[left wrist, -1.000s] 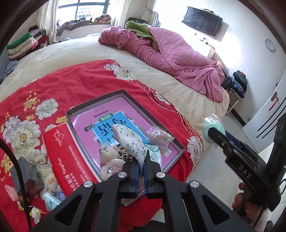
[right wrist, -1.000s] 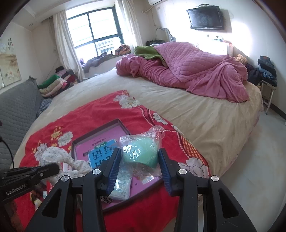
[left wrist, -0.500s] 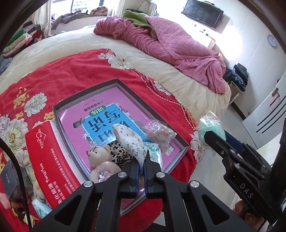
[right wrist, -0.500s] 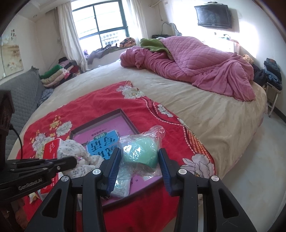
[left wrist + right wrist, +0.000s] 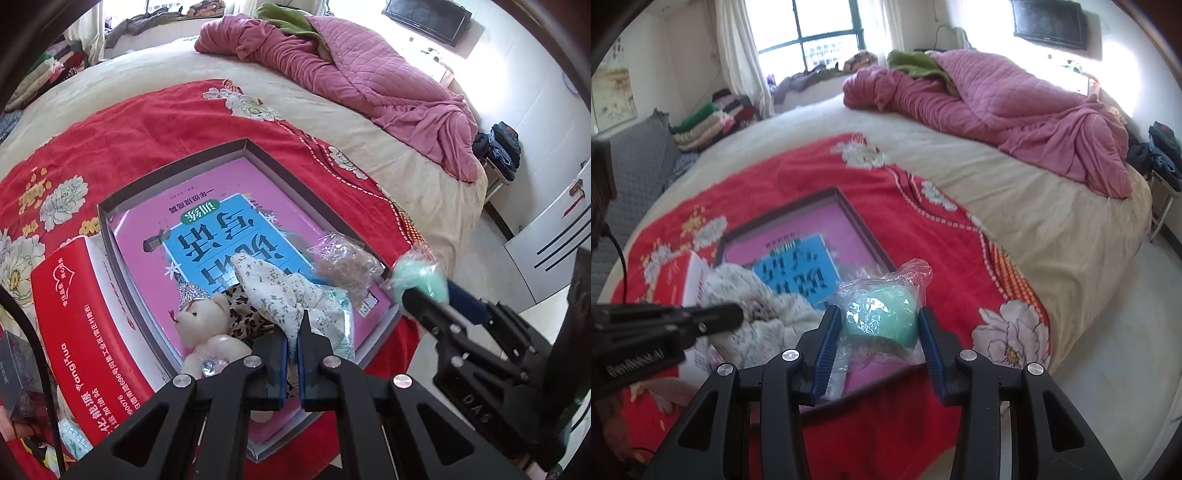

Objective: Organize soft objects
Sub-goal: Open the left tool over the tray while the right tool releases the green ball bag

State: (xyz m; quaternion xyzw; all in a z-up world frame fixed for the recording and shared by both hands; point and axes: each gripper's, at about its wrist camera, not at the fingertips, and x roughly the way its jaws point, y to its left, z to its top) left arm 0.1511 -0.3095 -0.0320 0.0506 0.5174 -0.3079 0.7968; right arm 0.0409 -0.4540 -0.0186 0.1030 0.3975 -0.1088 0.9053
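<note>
**Soft bundles, one in each set of tongs**

Soft mint-green ball wrapped in crinkly clear plastic (image 5: 877, 317) sits squeezed between the blue pads of my right tongs (image 5: 875, 332), held above the near right corner of the shallow grey box lined with a pink book (image 5: 177, 162). It looks light and spongy, but the film is probably slick, so I judge the safest hold is across its fat middle, as now, not on the loose plastic tail.

My left tongs (image 5: 291, 343) are closed almost fully, pinching a thin fold of white floral-print cloth (image 5: 273, 291), which drapes limply forward into the box. Being floppy, it will trail and could snag its neighbours: the small cream teddy bear (image 5: 207, 325) just to its left, touching leopard-print fabric (image 5: 243, 314), and a clear bag of tan stuffing (image 5: 343, 262) near the right wall. A red printed carton (image 5: 74, 321) lies against the box's left side on the red flowered blanket (image 5: 122, 122).
</note>
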